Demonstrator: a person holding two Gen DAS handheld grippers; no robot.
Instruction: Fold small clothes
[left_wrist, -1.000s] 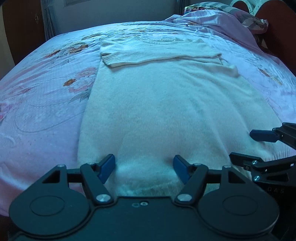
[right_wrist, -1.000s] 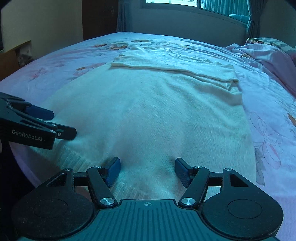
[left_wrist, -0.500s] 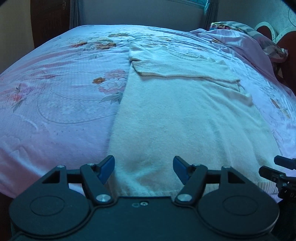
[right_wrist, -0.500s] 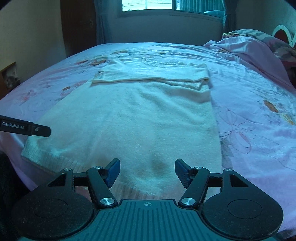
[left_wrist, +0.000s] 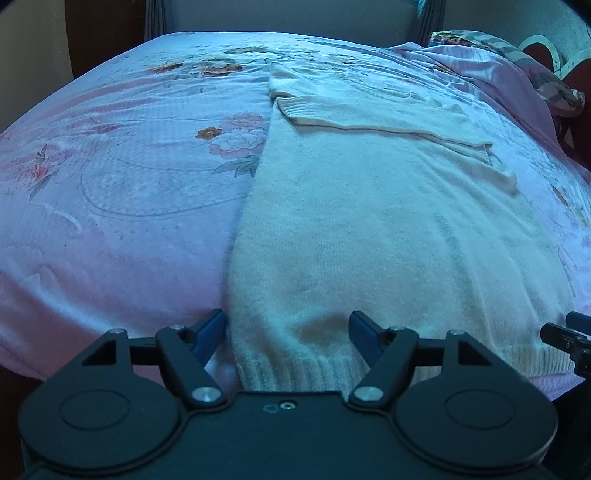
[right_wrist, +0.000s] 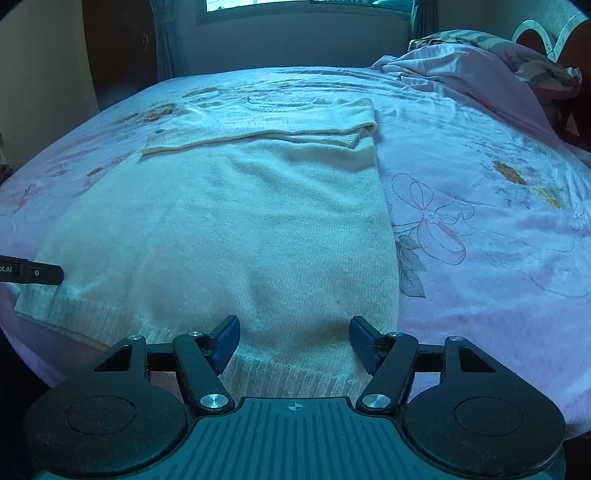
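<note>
A cream knit sweater (left_wrist: 369, 221) lies flat on the bed, sleeves folded across its chest at the far end, ribbed hem nearest me. It also shows in the right wrist view (right_wrist: 240, 221). My left gripper (left_wrist: 287, 330) is open, its jaws straddling the hem's left corner just above the cloth. My right gripper (right_wrist: 293, 339) is open over the hem's right corner. The right gripper's tip (left_wrist: 565, 336) shows at the right edge of the left wrist view. The left gripper's tip (right_wrist: 33, 274) shows at the left edge of the right wrist view.
The bed has a pink floral sheet (left_wrist: 110, 203) that drops off at the near edge. A bunched pink blanket and pillows (right_wrist: 480, 70) lie at the far right by the headboard. A window and curtains (right_wrist: 295, 22) stand beyond the bed.
Both grippers have spread apart along the hem, left one leftward to the left corner, right one rightward to the right corner. Both stayed open; the sweater has not moved.
</note>
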